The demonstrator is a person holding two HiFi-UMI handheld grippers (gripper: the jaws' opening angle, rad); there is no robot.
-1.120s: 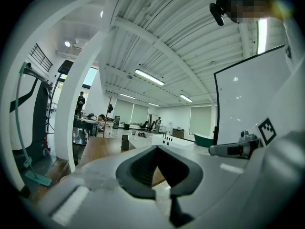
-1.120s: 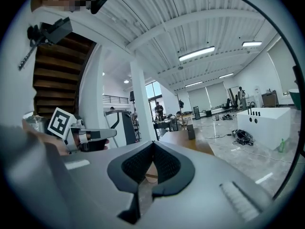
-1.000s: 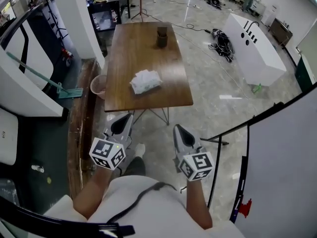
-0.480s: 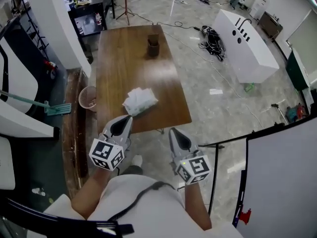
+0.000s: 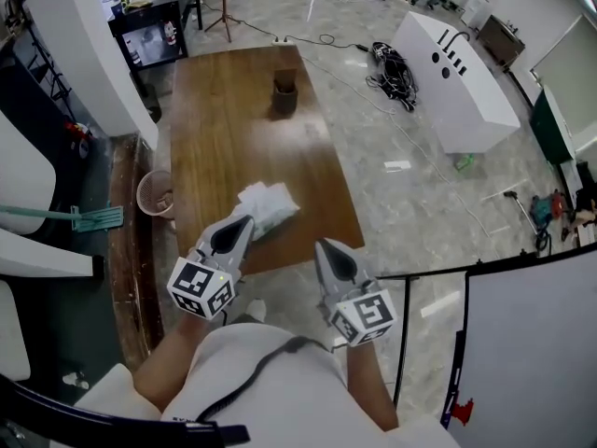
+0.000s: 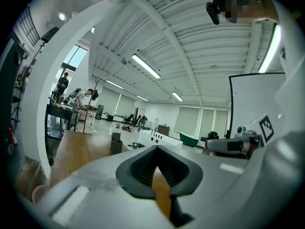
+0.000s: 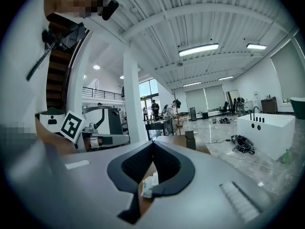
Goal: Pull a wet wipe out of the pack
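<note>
Wooden table: wipe pack just beyond left tool.

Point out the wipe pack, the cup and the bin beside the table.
Wipe pack (image 5: 268, 205): head view, middle of its white top.
Cup (image 5: 284, 97): head view, its side wall.
Bin (image 5: 140, 192): head view, left rim.

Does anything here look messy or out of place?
Only mildly. The wipe pack looks crumpled and lies askew close to the near edge of the table. On the floor beyond, a tangle of cables sprawls loose. Nothing looks spilled or broken.
</note>
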